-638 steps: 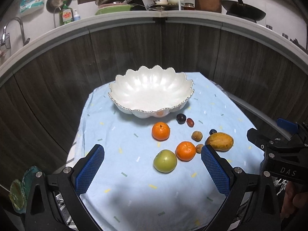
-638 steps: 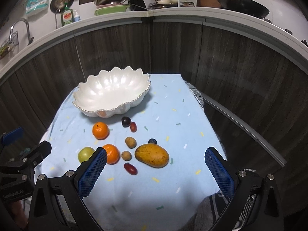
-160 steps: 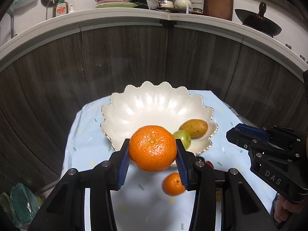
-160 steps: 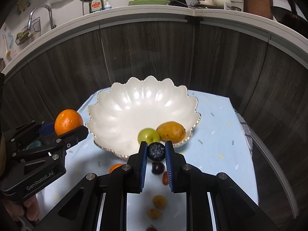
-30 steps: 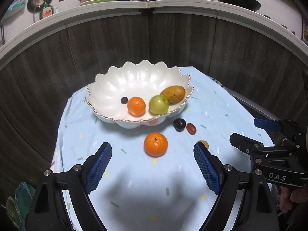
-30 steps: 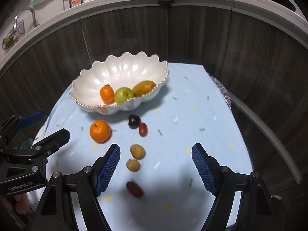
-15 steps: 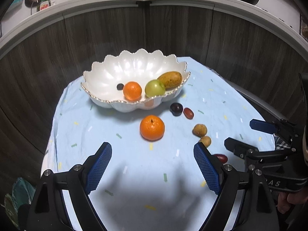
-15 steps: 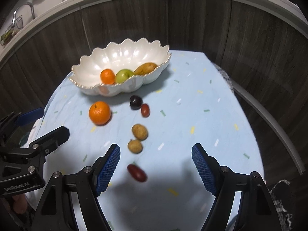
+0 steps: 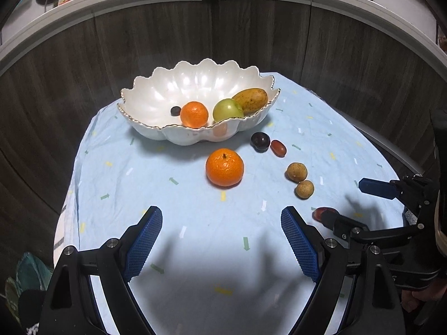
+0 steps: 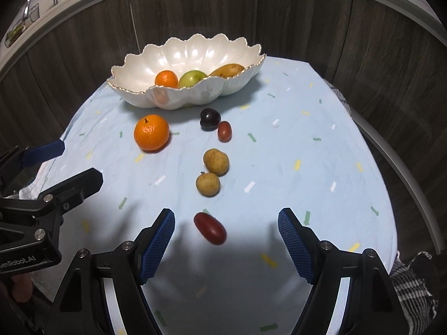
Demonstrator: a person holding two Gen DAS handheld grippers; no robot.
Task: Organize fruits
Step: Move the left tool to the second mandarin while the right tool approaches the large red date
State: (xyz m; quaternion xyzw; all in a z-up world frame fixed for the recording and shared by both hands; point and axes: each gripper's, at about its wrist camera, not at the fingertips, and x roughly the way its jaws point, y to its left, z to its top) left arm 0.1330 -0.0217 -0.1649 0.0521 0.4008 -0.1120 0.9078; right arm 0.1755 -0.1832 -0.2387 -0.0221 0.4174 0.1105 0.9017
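Observation:
A white scalloped bowl [image 9: 156, 100] [image 10: 134, 67] at the far side of the blue cloth holds an orange [image 9: 194, 114], a green apple [image 9: 226, 109], a mango [image 9: 250, 100] and a small dark berry [image 9: 175, 110]. On the cloth lie a second orange [image 9: 224, 167] [image 10: 151, 132], a dark plum [image 10: 210, 119], a small red fruit [image 10: 224, 131], two tan round fruits [image 10: 216, 161] [image 10: 207, 184] and a red oblong fruit [image 10: 210, 228]. My left gripper [image 9: 222, 240] is open and empty, short of the orange. My right gripper [image 10: 226, 241] is open, with the red oblong fruit just ahead between its fingers, untouched.
The blue cloth [image 9: 195, 237] covers a small table against dark wood cabinet fronts [image 9: 139, 42]. A checked cloth [image 10: 413, 293] hangs at the table's right edge. A counter with dishes and a pan runs above the cabinets.
Both grippers have come down and closer to the cloth; the fruits loom larger. The red oblong fruit now lies nearer between the right fingers. Jaws have kept their width.

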